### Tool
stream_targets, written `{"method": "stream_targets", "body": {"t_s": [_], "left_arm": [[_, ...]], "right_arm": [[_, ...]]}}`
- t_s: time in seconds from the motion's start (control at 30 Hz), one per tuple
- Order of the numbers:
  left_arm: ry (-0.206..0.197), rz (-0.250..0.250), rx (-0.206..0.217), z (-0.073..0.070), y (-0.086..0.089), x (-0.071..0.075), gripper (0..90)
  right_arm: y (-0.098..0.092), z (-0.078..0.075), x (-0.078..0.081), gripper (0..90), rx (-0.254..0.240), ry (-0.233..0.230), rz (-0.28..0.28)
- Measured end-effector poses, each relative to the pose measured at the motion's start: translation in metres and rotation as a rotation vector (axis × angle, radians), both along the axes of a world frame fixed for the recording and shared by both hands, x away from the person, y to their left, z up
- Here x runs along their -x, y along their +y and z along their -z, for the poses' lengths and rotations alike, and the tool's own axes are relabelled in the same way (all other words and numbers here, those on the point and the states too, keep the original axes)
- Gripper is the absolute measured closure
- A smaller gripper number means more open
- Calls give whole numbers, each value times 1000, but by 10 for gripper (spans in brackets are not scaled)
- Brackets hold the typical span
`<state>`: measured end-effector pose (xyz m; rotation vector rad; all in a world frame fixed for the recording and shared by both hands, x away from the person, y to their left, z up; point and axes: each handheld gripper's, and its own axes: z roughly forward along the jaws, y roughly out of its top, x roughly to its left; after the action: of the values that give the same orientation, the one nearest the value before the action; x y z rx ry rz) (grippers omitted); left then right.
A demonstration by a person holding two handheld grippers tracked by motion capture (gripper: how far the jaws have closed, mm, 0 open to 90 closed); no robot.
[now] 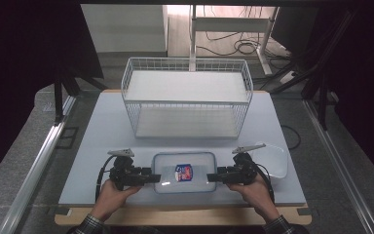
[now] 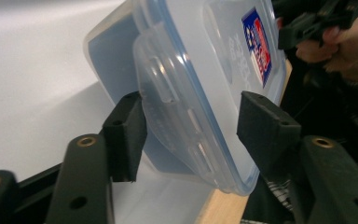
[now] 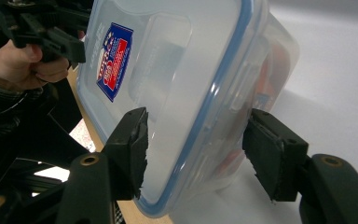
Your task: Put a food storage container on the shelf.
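Note:
A clear plastic container (image 1: 185,173) with a blue-rimmed lid and a red-and-blue label lies near the table's front edge. My left gripper (image 1: 157,178) is at its left end and my right gripper (image 1: 210,177) at its right end. In the left gripper view the container's (image 2: 205,70) end with its latch flap sits between the jaws of the left gripper (image 2: 191,135), one pad under the flap and one at the lid's rim. In the right gripper view the right gripper (image 3: 196,149) has one pad on the lid of the container (image 3: 182,70) and one against the base.
A white wire basket (image 1: 187,97) with two shelves stands behind the container at mid-table. A clear shallow dish (image 1: 275,161) lies just right of my right hand. The table's wooden front edge (image 1: 185,215) runs close beneath both hands.

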<state>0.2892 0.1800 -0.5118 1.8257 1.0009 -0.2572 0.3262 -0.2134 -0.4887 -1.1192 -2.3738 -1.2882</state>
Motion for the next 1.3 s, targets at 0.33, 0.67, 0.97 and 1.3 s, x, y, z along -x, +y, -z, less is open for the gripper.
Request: {"method": "stream_targets", "body": {"t_s": [0.33,0.67,0.97,1.3], "left_arm": [[-11,-53,40,-3,1,1,527],[-52,-57,18,-10,3,0,526],[-117,-66,13,-31,3,-2,524],[-177,-86,2,-60,2,-11,522]], "right_arm": [[-3,-5,6,506,-17,-23,69],[0,-8,11,523,-33,-107,92],[0,-26,10,524,-69,-162,107],[0,-48,-1,523,-87,-208,105]]}}
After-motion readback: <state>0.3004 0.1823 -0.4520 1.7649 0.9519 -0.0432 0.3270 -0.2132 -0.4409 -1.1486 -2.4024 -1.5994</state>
